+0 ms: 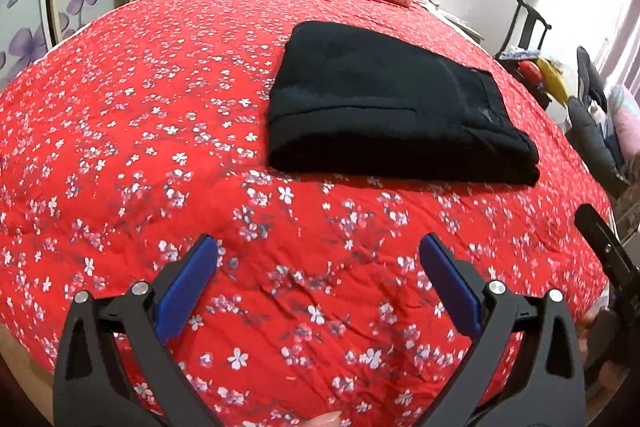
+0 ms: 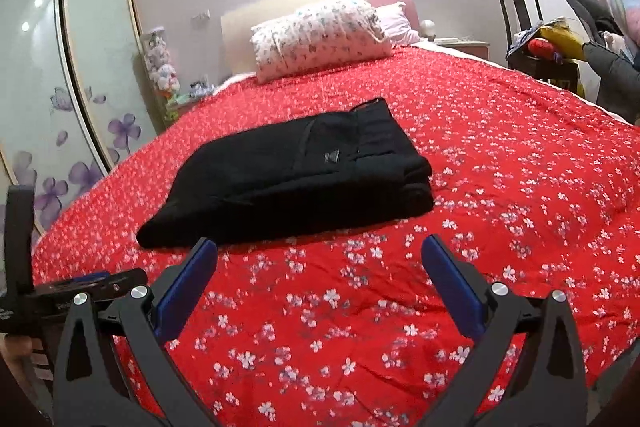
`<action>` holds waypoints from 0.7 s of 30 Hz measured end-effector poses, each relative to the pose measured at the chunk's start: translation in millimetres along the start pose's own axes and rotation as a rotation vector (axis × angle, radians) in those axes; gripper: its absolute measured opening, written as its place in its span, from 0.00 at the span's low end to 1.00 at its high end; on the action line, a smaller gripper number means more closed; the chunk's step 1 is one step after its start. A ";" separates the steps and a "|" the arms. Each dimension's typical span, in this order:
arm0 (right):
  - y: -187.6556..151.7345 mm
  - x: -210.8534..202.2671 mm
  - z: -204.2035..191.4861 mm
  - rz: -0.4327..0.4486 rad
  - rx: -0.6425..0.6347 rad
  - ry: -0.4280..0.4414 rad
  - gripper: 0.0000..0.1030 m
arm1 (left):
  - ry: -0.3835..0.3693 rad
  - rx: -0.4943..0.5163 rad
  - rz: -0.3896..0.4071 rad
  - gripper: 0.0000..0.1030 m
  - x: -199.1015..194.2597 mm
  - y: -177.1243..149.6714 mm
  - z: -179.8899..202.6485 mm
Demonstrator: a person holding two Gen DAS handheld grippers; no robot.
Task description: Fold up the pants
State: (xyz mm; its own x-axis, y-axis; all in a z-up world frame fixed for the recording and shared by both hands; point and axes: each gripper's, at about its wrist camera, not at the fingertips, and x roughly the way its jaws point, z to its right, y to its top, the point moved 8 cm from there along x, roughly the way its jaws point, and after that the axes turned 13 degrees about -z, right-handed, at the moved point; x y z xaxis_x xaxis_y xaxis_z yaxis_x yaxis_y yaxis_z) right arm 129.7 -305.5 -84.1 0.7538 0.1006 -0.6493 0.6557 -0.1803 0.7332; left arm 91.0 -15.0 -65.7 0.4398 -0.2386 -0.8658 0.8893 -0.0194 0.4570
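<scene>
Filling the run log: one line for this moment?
left gripper: open, empty | right gripper: open, empty | black fabric pants: folded, compact stack on red floral bedspread | both grippers clear of pants

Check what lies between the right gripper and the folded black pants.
Only the red floral bedspread. In the right wrist view, nothing else sits between the open right gripper and the folded black pants; the near edge of the pants lies just past the gripper's left fingertip.
</scene>
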 end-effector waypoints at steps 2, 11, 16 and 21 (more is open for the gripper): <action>-3.2 1.3 -0.8 -0.020 -0.002 -0.003 0.99 | 0.004 0.009 0.003 0.98 -1.5 -3.1 0.8; -16.7 12.6 -4.0 -0.130 -0.002 -0.003 0.99 | 0.039 0.032 0.077 0.98 -13.4 -4.5 0.7; -22.7 16.7 -1.5 -0.161 -0.026 -0.094 0.99 | 0.074 0.058 0.061 0.98 -9.1 -5.0 2.6; -23.3 13.7 6.3 -0.149 -0.055 -0.231 0.99 | 0.112 0.110 0.048 0.98 -3.1 -7.8 12.3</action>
State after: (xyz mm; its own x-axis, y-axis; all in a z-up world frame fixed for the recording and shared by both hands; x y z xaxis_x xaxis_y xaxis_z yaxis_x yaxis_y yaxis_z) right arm 124.5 -306.1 -111.4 0.6232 -0.1049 -0.7750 0.7647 -0.1262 0.6319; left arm 81.1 -26.1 -64.1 0.4980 -0.1326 -0.8570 0.8504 -0.1185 0.5126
